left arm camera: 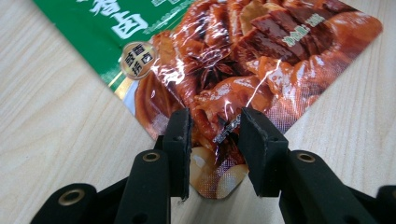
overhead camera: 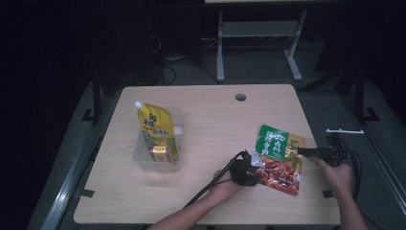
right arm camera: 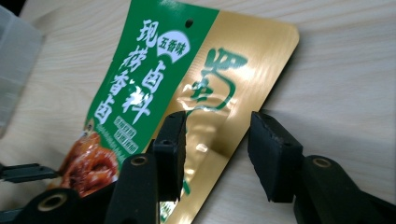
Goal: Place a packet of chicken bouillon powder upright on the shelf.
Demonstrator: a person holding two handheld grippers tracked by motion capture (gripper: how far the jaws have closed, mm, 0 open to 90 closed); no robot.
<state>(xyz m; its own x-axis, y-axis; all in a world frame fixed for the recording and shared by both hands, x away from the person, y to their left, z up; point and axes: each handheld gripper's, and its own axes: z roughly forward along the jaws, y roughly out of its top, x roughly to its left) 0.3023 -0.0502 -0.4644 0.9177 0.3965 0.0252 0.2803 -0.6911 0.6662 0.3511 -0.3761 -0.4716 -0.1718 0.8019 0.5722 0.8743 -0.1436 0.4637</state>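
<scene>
In the high view, a flat green and gold food pouch [overhead camera: 279, 157] is seen lying on the table [overhead camera: 210, 201] near its right edge, toward the near side. The left gripper [overhead camera: 252, 168] is placed at the pouch's near left corner and the right gripper [overhead camera: 302, 152] at its right edge. A clear plastic bin [overhead camera: 160, 143] stands well apart toward the left side of the table, with a yellow spouted pouch [overhead camera: 157, 130] upright inside it.

In the left gripper view, the jaws of the left gripper [left arm camera: 215, 140] are held partly apart, astride the pouch's [left arm camera: 224, 70] pointed corner; the film lies between the pads [left arm camera: 180, 135] but is not yet pinched.

In the right gripper view, the right gripper [right arm camera: 215, 149] is likewise parted, wider, with the gold side edge of the pouch [right arm camera: 187, 93] between the jaws and nothing clamped.

The pouch is judged light, thin and floppy, with a glossy film that may slide under the pads. The sealed flat margins at the corner and the side edge are judged the best places to take hold, since the filled middle would bulge and yield. Held from one corner alone, it would probably droop.
</scene>
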